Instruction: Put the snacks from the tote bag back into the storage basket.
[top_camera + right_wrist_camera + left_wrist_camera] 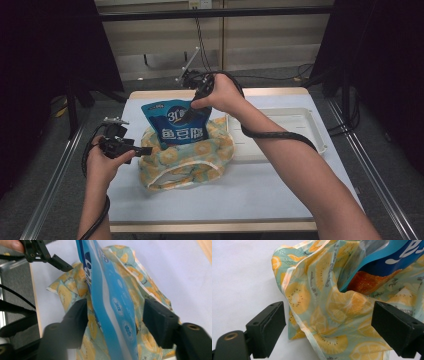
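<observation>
A thin fabric bag (200, 155) printed with orange citrus slices lies slumped mid-table. A blue snack pouch (177, 127) stands upright in its mouth. My right gripper (192, 107) reaches down over the pouch's top edge. In the right gripper view the pouch (112, 302) runs between the jaws of this gripper (116, 317), with a gap on each side, so it is open. My left gripper (145, 150) is level at the bag's left side, open. The bag's hemmed edge (322, 302) lies between its wide jaws (329, 325) without being pinched. Something orange-red (367, 282) sits inside the bag under the pouch (392, 257).
A white plastic tray (310, 120) stands right of the bag, near the table's right edge. The pale table top (250, 195) extends in front of the bag. Metal rails run along both sides, and a cable loops over the right forearm (280, 135).
</observation>
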Motion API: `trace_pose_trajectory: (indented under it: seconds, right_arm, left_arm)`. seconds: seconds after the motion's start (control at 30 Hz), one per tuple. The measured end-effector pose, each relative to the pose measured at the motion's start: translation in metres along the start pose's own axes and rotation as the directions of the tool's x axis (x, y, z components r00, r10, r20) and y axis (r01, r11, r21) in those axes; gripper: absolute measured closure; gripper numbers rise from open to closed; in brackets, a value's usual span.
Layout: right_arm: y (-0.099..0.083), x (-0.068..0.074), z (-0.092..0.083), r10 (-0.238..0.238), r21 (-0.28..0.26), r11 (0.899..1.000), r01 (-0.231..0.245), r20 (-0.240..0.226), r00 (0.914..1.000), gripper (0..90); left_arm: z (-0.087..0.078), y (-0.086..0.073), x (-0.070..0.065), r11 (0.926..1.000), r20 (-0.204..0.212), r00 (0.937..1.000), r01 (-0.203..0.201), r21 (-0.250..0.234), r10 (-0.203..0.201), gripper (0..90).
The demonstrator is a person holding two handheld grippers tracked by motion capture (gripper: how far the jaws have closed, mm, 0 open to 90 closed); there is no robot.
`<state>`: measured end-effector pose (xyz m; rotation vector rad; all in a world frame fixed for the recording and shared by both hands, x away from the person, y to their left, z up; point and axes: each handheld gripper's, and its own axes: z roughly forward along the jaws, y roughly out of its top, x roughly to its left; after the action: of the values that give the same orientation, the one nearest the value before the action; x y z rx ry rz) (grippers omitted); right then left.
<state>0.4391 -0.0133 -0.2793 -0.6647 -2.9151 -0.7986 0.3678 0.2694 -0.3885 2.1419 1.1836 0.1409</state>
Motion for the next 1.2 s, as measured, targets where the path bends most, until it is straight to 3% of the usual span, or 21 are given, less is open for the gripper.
trace_pose_trajectory:
  seconds: [0.1,0.23,0.27,0.4,0.43,0.5,0.63,0.7,1.0,1.2]
  right_arm:
    - [0.003,0.000,0.005,-0.021,0.036,0.999,0.021,0.009,0.9997,47.9]
    - [0.006,-0.001,0.007,0.028,0.029,0.999,-0.029,0.019,0.9994,65.1]
    - [0.007,-0.001,0.007,0.024,0.037,0.999,-0.024,-0.001,0.9997,68.4]
    - [0.012,0.004,0.006,-0.005,0.069,0.998,0.004,0.012,0.9999,89.0]
    - [0.013,0.005,0.006,-0.021,0.088,0.996,0.019,0.014,0.9997,90.0]
    - [0.015,0.008,0.006,0.001,0.099,0.995,-0.002,0.007,1.0000,90.0]
    - [0.019,0.011,0.000,-0.001,0.115,0.993,0.001,-0.003,1.0000,90.0]
    - [0.022,0.012,-0.007,-0.008,0.110,0.994,0.008,-0.003,1.0000,90.0]
    - [0.032,0.015,-0.050,-0.012,0.062,0.998,0.014,-0.033,0.9994,90.0]
    - [0.037,0.015,-0.073,-0.025,0.077,0.997,0.027,-0.018,0.9995,90.0]
  left_arm:
    - [0.003,0.001,-0.003,1.0000,0.005,1.0000,0.002,-0.002,-0.002,11.8]
    - [0.004,0.002,-0.004,0.9999,0.008,0.9999,-0.007,0.007,0.007,12.3]
    - [0.004,0.002,-0.004,0.9999,0.008,0.9999,-0.009,0.008,0.009,12.3]
    - [0.003,0.002,-0.004,0.9998,0.010,0.9998,-0.015,0.011,0.015,12.4]
    - [0.003,0.002,-0.005,0.9999,0.012,0.9999,-0.010,0.004,0.010,12.5]
    - [0.003,0.002,-0.005,1.0000,0.013,0.9999,-0.009,-0.002,0.009,12.7]
    - [0.003,0.002,-0.006,0.9999,0.012,0.9999,-0.011,-0.007,0.011,12.7]
    - [0.003,0.002,-0.006,0.9997,0.014,0.9996,-0.025,0.005,0.025,12.7]
    - [0.006,0.001,-0.005,0.9997,0.015,0.9996,-0.022,0.011,0.022,12.7]
    - [0.009,0.000,-0.005,0.9995,0.016,0.9996,-0.021,0.025,0.021,12.7]
